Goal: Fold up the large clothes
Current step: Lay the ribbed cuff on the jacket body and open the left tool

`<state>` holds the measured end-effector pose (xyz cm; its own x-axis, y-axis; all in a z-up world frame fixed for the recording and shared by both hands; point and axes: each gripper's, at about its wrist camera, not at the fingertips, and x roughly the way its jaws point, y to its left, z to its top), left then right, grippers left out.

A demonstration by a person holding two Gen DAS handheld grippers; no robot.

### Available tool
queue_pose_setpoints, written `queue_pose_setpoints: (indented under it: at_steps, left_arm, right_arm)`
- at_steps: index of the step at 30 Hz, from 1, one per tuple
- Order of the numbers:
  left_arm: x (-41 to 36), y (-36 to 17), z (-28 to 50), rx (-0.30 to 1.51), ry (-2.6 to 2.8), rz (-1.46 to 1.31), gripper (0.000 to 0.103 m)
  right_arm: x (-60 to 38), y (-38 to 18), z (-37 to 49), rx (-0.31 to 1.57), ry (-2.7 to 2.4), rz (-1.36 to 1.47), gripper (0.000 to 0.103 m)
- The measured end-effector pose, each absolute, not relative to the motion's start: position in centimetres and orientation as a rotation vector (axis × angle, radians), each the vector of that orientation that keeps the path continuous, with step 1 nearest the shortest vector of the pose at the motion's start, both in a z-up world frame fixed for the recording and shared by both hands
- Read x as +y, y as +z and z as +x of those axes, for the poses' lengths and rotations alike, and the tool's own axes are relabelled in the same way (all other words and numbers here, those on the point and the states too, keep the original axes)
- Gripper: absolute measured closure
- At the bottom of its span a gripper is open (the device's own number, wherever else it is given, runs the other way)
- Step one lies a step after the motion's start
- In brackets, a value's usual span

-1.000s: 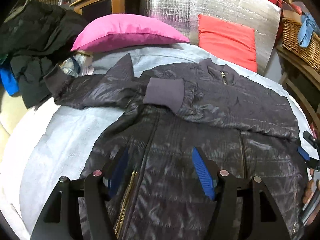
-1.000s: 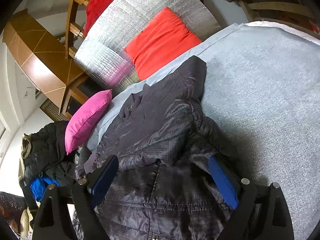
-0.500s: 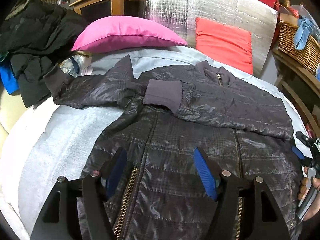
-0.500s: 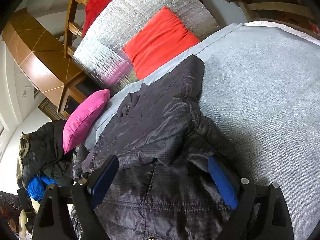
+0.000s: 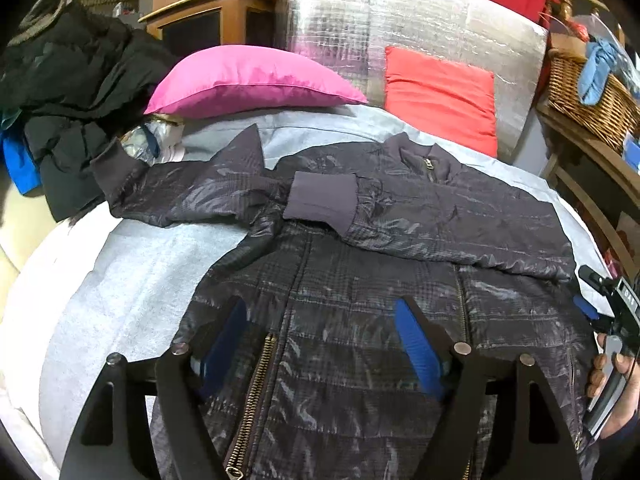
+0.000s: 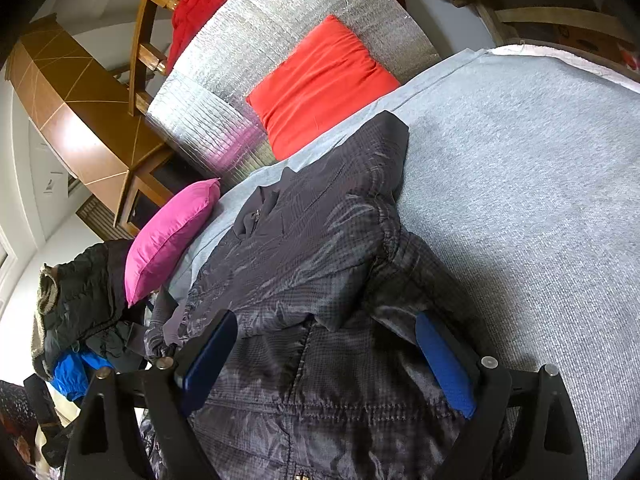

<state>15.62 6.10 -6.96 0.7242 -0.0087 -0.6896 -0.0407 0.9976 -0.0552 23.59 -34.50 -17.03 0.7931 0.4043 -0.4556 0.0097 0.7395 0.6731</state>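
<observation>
A: Lying front-up on the grey bed cover point(image 5: 132, 272), the dark jacket point(image 5: 360, 288) runs collar far, hem near, with one sleeve folded across the chest and the other trailing off to the far left.

B: And the tools?

A: The left gripper point(image 5: 320, 344) hovers over the near hem by the zip, its jaws opening, pads clear of the cloth. The right gripper point(image 6: 324, 356) stands wide over the jacket's right edge, gripping nothing.

B: So the loose sleeve is probably the left one's job.

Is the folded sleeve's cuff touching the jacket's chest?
Touching. In the left wrist view the cuff lies flat across the jacket, with no gap under it.
</observation>
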Motion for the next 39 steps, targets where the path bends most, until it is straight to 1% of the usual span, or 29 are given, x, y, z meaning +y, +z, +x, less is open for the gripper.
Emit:
queue_pose_setpoints:
  at_steps: [7,12,18,30,39]
  left_arm:
    - [4.1,-7.9,17.5,0.784,-0.008,-0.064,0.026]
    - [2.9,-7.8,18.4,0.756,-0.055,-0.032,0.026]
    - [1.4,-7.7,21.7,0.720,-0.078,-0.005,0.025]
    - [-3.0,-10.1,28.6,0.754,-0.105,0.063,0.025]
    - [-2.3,-12.2,29.2,0.794,-0.102,0.036,0.025]
  right_arm:
    - [-34.7,-17.0,23.5,0.631,0.239,0.725,0.010]
    - [-34.5,-17.1,23.5,0.628,0.231,0.711,0.010]
    - [-34.1,-17.1,23.6,0.629,0.218,0.693,0.010]
    - [-34.5,-17.4,23.8,0.624,0.217,0.716,0.010]
    - [-34.7,-17.5,23.7,0.614,0.194,0.721,0.010]
